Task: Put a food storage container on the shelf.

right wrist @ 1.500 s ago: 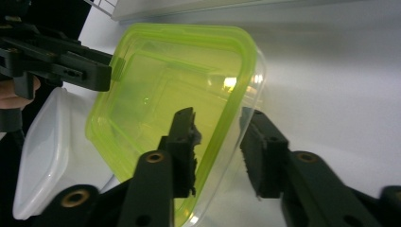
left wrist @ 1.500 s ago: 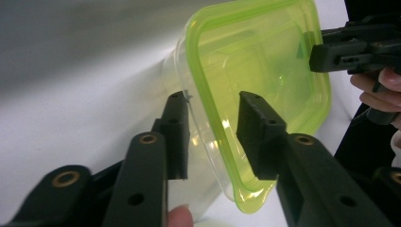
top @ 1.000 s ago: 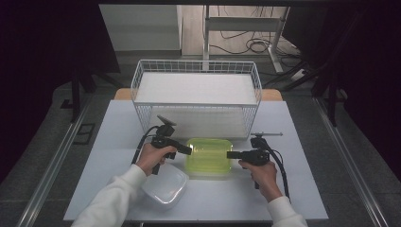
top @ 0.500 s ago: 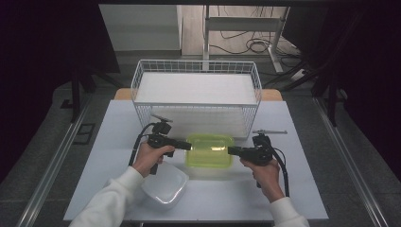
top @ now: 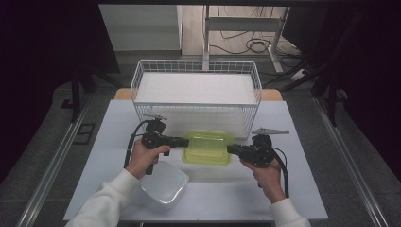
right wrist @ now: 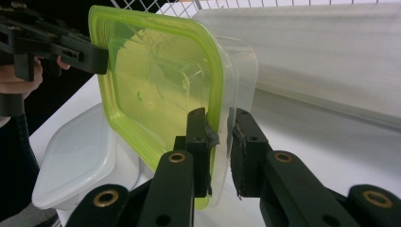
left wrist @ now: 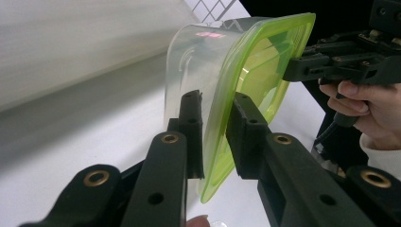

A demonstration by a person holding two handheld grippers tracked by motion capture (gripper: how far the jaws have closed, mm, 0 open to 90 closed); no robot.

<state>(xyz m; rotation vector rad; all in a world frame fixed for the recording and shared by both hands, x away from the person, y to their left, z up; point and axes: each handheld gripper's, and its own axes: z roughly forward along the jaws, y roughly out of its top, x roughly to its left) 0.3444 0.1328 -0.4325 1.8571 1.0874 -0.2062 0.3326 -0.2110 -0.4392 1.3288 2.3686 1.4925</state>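
Observation:
A clear container with a green lid hangs between my two grippers, just in front of the wire basket. My left gripper is shut on its left rim. In the left gripper view the jaws pinch the lid's edge and the container stands on its side. My right gripper is shut on the opposite rim. In the right gripper view its jaws clamp the lid and wall of the container, and the left gripper holds the far edge.
A second clear container with a white lid lies on the white table under my left hand, also in the right gripper view. The white-floored wire basket stands at the table's back. Cables trail from both grippers.
Both grippers have carried the green-lidded container slightly up and away from the person, toward the basket. Both grips have stayed the same.

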